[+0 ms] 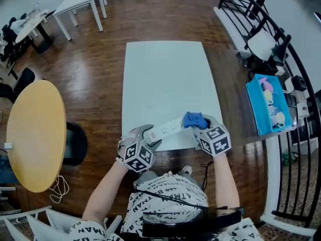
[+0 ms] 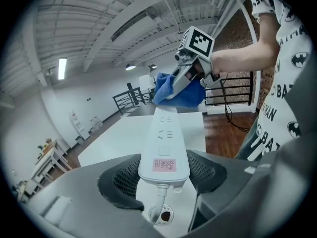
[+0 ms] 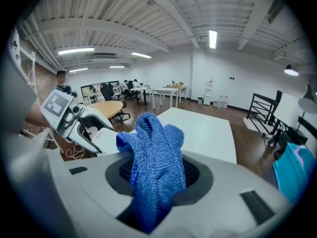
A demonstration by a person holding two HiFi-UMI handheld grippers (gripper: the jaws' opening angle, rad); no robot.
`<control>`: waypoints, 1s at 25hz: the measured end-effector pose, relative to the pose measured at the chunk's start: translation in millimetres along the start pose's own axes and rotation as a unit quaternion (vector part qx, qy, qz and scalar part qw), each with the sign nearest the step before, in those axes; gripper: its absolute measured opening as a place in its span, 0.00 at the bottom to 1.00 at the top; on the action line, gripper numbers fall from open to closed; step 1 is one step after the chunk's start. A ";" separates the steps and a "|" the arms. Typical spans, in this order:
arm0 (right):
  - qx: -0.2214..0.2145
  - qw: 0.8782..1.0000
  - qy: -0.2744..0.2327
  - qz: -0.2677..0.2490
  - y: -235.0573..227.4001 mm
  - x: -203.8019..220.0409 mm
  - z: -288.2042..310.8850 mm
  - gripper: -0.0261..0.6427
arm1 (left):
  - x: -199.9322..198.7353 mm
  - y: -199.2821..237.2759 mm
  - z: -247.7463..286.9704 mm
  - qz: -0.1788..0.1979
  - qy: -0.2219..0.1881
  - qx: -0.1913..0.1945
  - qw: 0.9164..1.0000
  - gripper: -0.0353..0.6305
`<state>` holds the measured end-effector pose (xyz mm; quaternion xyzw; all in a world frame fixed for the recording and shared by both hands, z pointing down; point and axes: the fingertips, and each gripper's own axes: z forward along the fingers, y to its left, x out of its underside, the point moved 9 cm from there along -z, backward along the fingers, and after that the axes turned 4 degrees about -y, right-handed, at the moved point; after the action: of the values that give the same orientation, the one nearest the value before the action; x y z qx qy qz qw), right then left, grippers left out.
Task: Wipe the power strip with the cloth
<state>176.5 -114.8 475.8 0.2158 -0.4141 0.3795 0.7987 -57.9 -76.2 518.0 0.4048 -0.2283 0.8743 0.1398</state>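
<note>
power strip (image 1: 168, 128): white, lifted, clamped at cord end | cloth (image 1: 194, 119): blue, bunched, touching its other end

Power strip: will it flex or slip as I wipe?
Probably stiff: the power strip juts straight from the left tongs without sagging. Its glossy shell looks slippery, so it may pivot if the cloth presses hard at the far end.

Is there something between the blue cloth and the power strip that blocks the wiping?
Nothing visible does. The cloth in the right claw is at the far end of the power strip, which the left claw grips at its cord end.
</note>
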 end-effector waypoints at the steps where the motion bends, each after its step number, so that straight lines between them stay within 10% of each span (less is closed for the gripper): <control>1: -0.001 1.000 0.008 -0.015 2.1 -0.7 0.1 0.25 | -4.2 -3.3 -1.8 0.003 -0.003 -0.002 1.000 0.48; 17: -0.002 0.994 0.053 -0.094 28.3 1.7 -10.5 0.25 | -23.1 -20.0 -5.7 0.017 0.004 0.005 1.000 0.48; 25: -0.092 0.990 0.045 -0.095 73.5 -6.5 -0.3 0.25 | -33.0 -25.6 8.6 0.024 0.004 0.019 1.000 0.48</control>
<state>116.5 -71.9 472.6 0.1624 -0.3889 0.2708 0.8655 -20.5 -60.6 504.7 0.3986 -0.2209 0.8830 0.1120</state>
